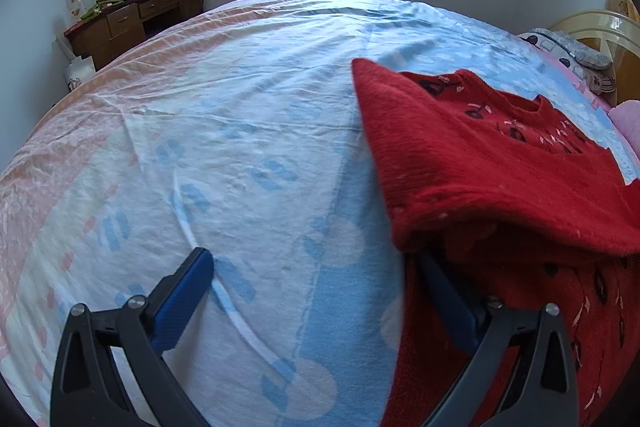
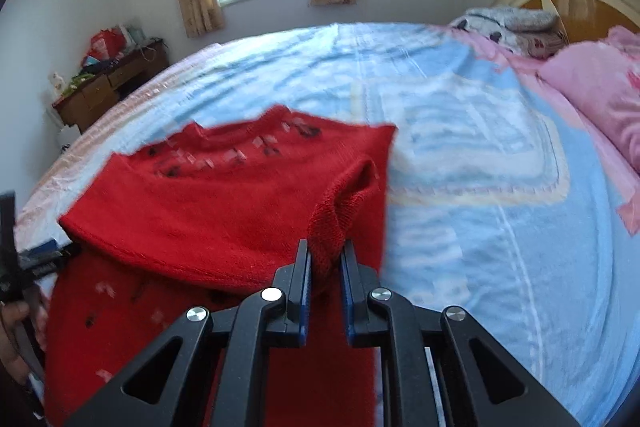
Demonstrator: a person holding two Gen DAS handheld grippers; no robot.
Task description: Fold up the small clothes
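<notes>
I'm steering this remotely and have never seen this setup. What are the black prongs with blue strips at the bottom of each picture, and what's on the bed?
Those are two hand-held grippers, each carrying its own camera looking along its fingers. The left gripper stands open, one finger tucked under the red knitted sweater lying partly folded on the blue and white patterned bedsheet. The right gripper is shut on a bunched edge of that sweater. A pink pillow lies by the headboard.
</notes>
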